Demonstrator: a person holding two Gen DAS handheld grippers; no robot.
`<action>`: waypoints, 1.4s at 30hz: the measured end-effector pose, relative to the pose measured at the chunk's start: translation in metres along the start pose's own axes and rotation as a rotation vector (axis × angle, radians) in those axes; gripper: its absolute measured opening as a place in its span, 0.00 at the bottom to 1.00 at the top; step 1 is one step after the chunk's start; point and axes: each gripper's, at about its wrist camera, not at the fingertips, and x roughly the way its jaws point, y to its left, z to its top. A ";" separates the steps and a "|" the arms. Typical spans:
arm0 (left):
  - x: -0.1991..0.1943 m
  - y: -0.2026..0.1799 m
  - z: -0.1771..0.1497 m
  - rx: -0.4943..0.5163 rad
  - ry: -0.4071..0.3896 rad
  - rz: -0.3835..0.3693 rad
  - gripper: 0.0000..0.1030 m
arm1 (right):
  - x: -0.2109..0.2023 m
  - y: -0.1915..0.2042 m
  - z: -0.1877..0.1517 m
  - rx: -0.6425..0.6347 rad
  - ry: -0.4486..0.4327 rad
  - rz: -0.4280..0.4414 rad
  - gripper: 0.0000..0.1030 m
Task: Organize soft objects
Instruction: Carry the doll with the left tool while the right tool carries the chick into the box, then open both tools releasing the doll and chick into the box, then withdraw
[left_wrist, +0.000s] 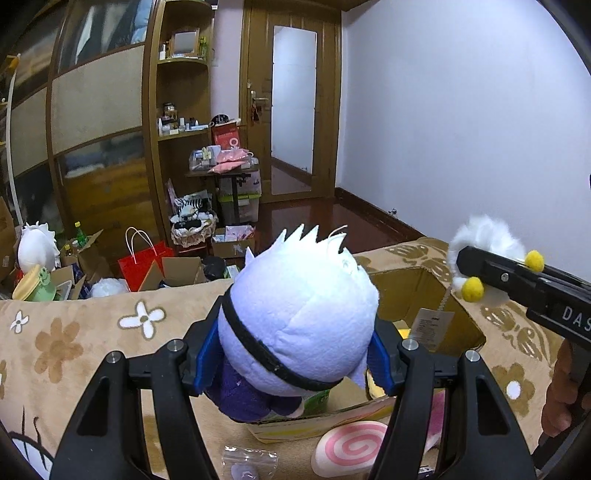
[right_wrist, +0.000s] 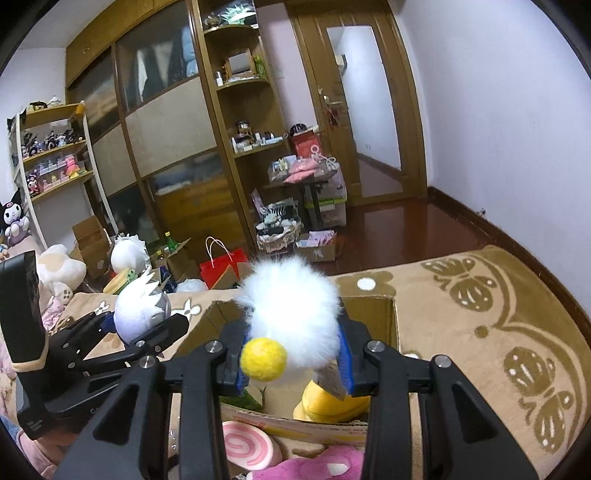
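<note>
My left gripper (left_wrist: 291, 360) is shut on a white-haired plush doll (left_wrist: 299, 317) with a black band and purple body, held over the near edge of an open cardboard box (left_wrist: 424, 291). My right gripper (right_wrist: 293, 365) is shut on a fluffy white plush with yellow pom-poms (right_wrist: 291, 314), held above the same box (right_wrist: 373, 314). The right gripper and its fluffy plush also show in the left wrist view (left_wrist: 484, 243) at right. The left gripper and its doll (right_wrist: 142, 310) show in the right wrist view at left. A yellow plush (right_wrist: 332, 402) lies inside the box.
The box sits on a tan flower-patterned blanket (left_wrist: 74, 343). A pink swirl plush (left_wrist: 351, 448) and a pink plush (right_wrist: 314, 465) lie in front of the box. Beyond the bed edge are cardboard boxes, a red bag (left_wrist: 144, 262), more plush toys and wooden wardrobes.
</note>
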 end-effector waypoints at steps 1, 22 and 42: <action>0.002 -0.001 0.000 0.005 0.002 0.003 0.63 | 0.003 -0.002 -0.001 0.003 0.006 -0.001 0.38; 0.025 -0.017 -0.020 0.075 0.067 -0.015 0.64 | 0.043 -0.024 -0.026 0.082 0.134 -0.020 0.39; 0.032 -0.019 -0.020 0.080 0.092 -0.019 0.79 | 0.056 -0.030 -0.035 0.124 0.191 -0.005 0.44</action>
